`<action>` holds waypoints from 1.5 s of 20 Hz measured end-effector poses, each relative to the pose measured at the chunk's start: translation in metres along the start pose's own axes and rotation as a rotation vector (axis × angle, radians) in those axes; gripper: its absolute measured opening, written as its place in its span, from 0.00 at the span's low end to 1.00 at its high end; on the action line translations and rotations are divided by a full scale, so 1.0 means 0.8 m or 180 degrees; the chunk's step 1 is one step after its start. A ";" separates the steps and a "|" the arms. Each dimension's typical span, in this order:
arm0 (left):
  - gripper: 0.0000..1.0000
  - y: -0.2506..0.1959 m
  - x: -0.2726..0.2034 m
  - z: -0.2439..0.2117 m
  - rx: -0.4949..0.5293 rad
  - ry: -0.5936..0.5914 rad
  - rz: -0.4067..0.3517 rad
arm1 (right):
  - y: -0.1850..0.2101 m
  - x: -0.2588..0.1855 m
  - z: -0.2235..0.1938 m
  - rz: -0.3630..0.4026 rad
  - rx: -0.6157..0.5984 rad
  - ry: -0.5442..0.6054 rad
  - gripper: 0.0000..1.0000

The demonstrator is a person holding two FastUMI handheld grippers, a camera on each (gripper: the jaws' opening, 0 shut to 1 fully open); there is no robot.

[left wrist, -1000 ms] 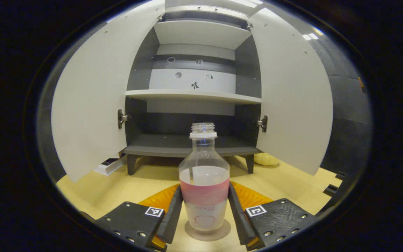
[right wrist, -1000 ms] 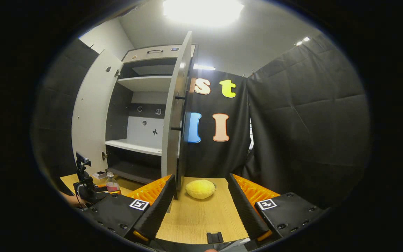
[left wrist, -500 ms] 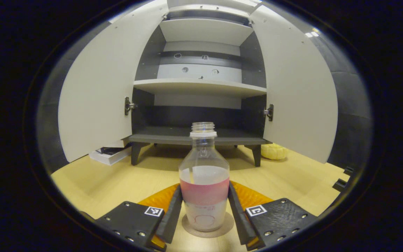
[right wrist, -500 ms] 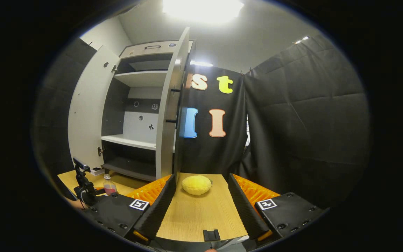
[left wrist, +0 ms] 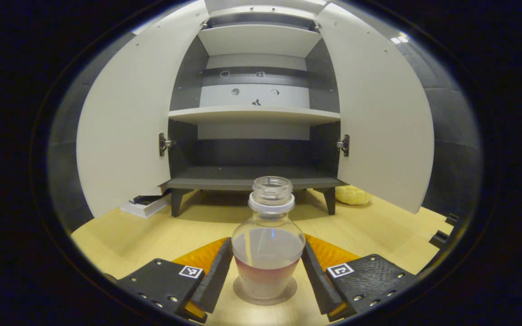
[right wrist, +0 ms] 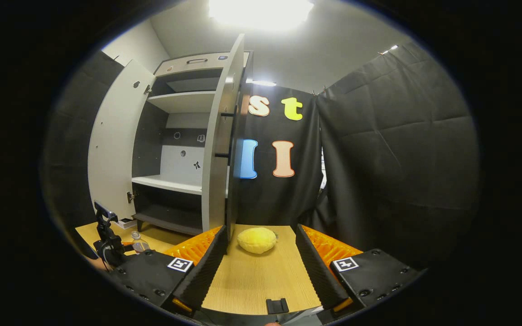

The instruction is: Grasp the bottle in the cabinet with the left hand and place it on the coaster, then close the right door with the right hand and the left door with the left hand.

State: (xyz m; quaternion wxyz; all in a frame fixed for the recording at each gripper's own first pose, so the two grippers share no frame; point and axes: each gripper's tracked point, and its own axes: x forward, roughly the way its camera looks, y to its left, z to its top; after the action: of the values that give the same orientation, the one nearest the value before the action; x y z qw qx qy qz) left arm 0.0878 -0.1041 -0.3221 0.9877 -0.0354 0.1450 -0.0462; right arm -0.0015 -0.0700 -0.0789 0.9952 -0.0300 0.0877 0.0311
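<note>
— So where does the bottle [left wrist: 268, 244] stand?

— Upright on the coaster [left wrist: 265, 292], between the left gripper [left wrist: 266, 271] fingers; whether they press or have let go cannot be told.

— And the release?

— Spread evenly, back out toward six o'clock, no tipping. The right gripper [right wrist: 257, 267] waits agape, the right door [right wrist: 218, 149] at eleven o'clock.
</note>
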 end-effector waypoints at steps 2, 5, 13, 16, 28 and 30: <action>0.90 0.001 -0.002 0.005 0.0023 0.0020 0.0026 | 0.000 0.001 0.004 0.0018 0.0018 -0.0031 0.96; 0.84 0.007 -0.014 0.029 0.0002 -0.0019 0.0068 | 0.001 0.004 0.009 0.0057 0.0080 -0.0062 0.96; 0.83 0.006 -0.106 0.185 -0.0008 -0.0408 0.0122 | -0.003 0.028 0.057 0.0199 0.0319 -0.0260 0.96; 0.84 0.018 -0.140 0.228 0.0160 -0.0524 0.0191 | -0.013 0.049 0.090 0.0154 0.0396 -0.0381 0.96; 0.89 0.161 -0.225 0.322 0.0054 -0.0713 0.0667 | -0.021 0.154 0.153 -0.0425 0.0529 -0.0511 0.97; 0.83 0.193 -0.236 0.330 0.0009 -0.0750 0.0758 | -0.010 0.171 0.155 -0.0473 0.0424 -0.0448 0.92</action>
State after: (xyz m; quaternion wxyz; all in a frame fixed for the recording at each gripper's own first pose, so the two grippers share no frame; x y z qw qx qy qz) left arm -0.0032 0.0836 -0.0293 0.9964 -0.0217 0.0313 0.0754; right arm 0.1549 -0.0625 0.0196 0.9983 0.0320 0.0171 -0.0466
